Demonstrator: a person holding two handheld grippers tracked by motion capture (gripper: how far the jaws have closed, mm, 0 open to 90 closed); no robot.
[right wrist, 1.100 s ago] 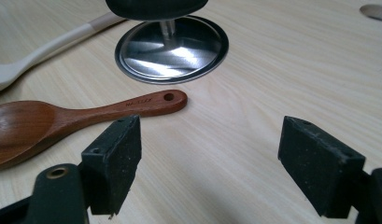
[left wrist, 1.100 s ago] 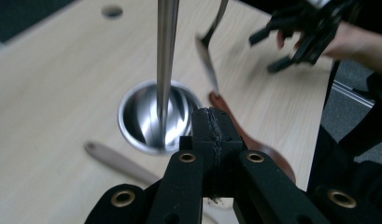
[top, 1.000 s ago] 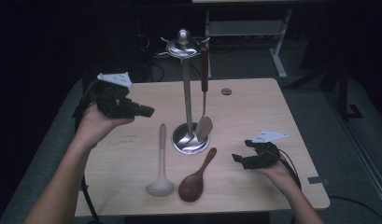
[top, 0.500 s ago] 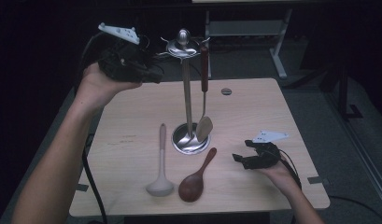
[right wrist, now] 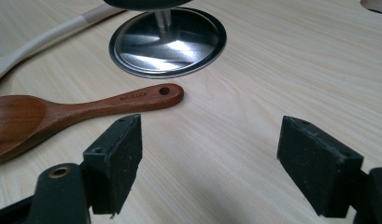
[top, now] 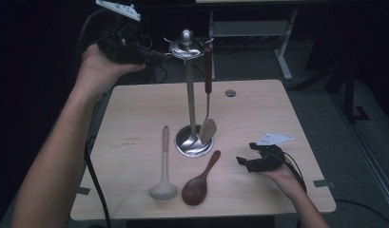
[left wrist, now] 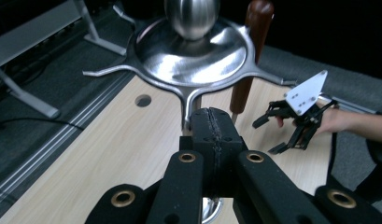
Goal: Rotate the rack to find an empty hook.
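Note:
A steel utensil stand (top: 189, 95) rises from a round base (top: 192, 140) at the table's middle. A spatula with a brown handle (top: 208, 71) hangs from its top ring. In front lie a pale ladle (top: 163, 166) and a wooden spoon (top: 199, 183). My left gripper (top: 154, 54) is held high, shut and holding nothing, its tips just left of the stand's top. In the left gripper view the closed pads (left wrist: 212, 135) sit right before a hook arm of the top ring (left wrist: 198, 51). My right gripper (top: 247, 159) rests open on the table, right of the spoon (right wrist: 86, 112).
The wooden table (top: 135, 114) has a small round cable hole (top: 230, 93) behind the stand. A cable (top: 94, 175) hangs off the left front edge. A white metal frame (top: 277, 42) stands on the floor beyond the far edge.
My left gripper has risen from just above the table's left side to the height of the stand's top and moved toward it. The right gripper has stayed still.

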